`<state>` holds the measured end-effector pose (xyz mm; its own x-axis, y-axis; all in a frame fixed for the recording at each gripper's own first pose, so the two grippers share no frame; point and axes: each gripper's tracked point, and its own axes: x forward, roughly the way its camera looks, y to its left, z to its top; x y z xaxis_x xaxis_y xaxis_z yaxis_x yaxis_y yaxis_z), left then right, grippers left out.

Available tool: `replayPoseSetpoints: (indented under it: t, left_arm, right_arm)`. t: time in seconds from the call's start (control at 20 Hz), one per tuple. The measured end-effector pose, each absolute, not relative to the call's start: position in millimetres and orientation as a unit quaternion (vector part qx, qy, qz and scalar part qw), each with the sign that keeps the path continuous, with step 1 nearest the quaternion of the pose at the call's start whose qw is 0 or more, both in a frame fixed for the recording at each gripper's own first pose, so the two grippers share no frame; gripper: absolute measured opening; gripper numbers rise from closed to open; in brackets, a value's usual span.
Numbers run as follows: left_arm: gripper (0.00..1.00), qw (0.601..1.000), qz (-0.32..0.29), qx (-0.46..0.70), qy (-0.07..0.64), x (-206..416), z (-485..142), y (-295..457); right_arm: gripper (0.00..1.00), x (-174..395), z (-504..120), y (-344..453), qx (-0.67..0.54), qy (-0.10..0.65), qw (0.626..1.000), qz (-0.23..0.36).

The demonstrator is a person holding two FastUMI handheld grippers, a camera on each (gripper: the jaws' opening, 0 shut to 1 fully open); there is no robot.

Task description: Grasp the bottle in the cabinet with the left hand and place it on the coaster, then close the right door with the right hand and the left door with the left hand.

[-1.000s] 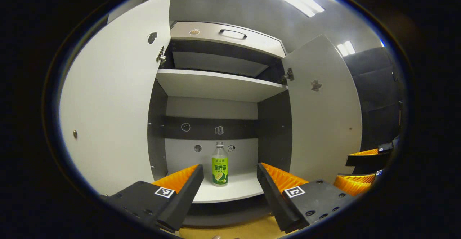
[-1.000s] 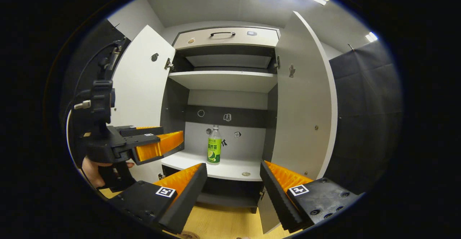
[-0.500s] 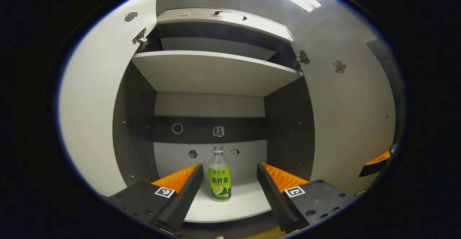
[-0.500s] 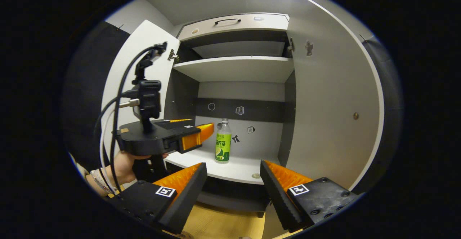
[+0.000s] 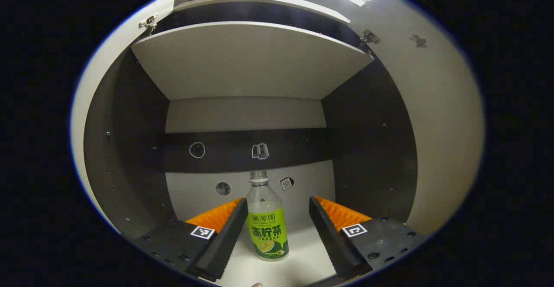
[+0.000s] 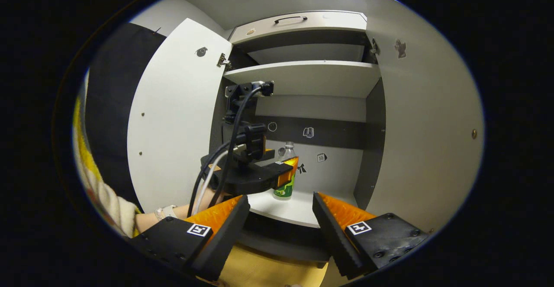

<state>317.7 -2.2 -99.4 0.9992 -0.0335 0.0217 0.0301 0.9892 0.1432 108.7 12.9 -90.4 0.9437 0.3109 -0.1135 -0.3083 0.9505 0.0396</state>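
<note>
Left tool (image 6: 288, 170): black body w/ cables, square marker tags; wearer: cream knit sleeve (image 6: 113, 209), wrist bracelet (image 6: 163, 212).

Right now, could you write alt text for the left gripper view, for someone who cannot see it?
A bottle with a green label stands upright on the cabinet shelf, between the open fingers of the left gripper, which do not touch it. Small stickers dot the back wall.

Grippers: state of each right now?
Left hand-held gripper: open, fingers either side of the bottle, not clamped on it.
Right hand-held gripper: open, holding nothing, in front of the cabinet.
</note>
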Motion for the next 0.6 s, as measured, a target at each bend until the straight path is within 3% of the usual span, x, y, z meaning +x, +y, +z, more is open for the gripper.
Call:
replayPoseSetpoints:
  t: [0.6]
  left_arm:
    - [0.90, 0.997, 0.010, 0.082, -0.002, 365, -138, 18]
  right_arm:
    - [0.98, 143, -126, 9, 0.019, 0.087, 0.983, 0.160]
